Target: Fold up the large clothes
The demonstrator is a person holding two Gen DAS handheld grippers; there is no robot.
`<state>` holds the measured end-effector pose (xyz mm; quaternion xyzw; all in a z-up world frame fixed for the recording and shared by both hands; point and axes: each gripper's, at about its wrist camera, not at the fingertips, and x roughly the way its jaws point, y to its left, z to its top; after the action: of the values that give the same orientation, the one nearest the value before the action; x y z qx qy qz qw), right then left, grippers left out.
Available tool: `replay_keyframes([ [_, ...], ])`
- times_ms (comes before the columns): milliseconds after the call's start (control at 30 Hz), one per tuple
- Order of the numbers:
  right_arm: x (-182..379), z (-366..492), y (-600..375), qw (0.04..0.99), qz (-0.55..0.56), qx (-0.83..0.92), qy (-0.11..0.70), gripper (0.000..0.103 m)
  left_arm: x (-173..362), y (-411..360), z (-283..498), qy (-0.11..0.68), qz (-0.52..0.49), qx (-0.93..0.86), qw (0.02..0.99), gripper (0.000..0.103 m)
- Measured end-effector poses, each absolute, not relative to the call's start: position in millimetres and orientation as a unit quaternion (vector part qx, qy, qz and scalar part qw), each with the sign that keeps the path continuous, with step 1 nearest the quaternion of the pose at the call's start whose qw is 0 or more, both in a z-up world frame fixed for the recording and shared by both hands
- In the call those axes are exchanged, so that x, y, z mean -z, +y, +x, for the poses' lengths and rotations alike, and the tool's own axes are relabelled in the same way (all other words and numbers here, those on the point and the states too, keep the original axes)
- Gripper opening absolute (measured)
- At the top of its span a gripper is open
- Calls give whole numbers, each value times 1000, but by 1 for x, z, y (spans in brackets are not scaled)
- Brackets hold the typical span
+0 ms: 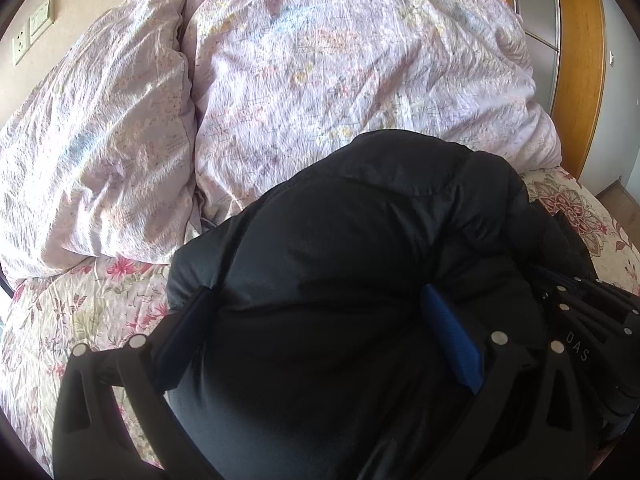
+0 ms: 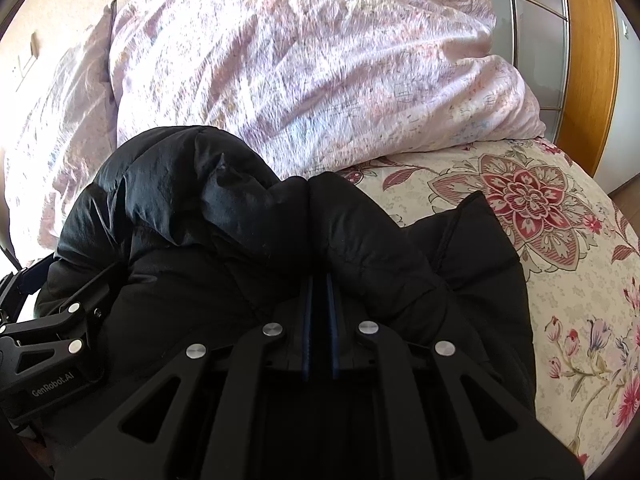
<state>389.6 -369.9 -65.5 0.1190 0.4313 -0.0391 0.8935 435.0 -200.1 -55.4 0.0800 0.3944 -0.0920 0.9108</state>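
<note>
A black puffer jacket (image 1: 360, 220) lies bunched on a floral bed sheet (image 2: 568, 288). In the left wrist view my left gripper (image 1: 316, 296) has its jaws spread wide around a thick roll of the jacket, and the padding bulges over both blue pads (image 1: 448, 332). In the right wrist view the jacket (image 2: 180, 200) rises in a hump, and my right gripper (image 2: 319, 276) is shut on a thin fold of it, pads nearly together. The left gripper (image 2: 60, 320) shows at that view's left edge, close beside the right one.
A crumpled pink floral duvet (image 1: 340, 60) is piled just behind the jacket, with a matching pillow (image 1: 92, 140) to its left. A wooden-framed wardrobe (image 1: 580, 40) stands at the right. Wall sockets (image 1: 24, 44) sit at the upper left. Bare sheet (image 1: 80, 312) shows at the lower left.
</note>
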Motion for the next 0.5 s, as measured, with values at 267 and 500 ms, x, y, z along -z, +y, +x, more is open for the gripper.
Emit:
replay_keyframes([
  [267,69,394,-369,891,119,37,437,7,60,-200,438,397,72,88,911,101],
  [500,61,389,-371,881,131,29,454,7,45,-188,432,402,54,108,907,101],
])
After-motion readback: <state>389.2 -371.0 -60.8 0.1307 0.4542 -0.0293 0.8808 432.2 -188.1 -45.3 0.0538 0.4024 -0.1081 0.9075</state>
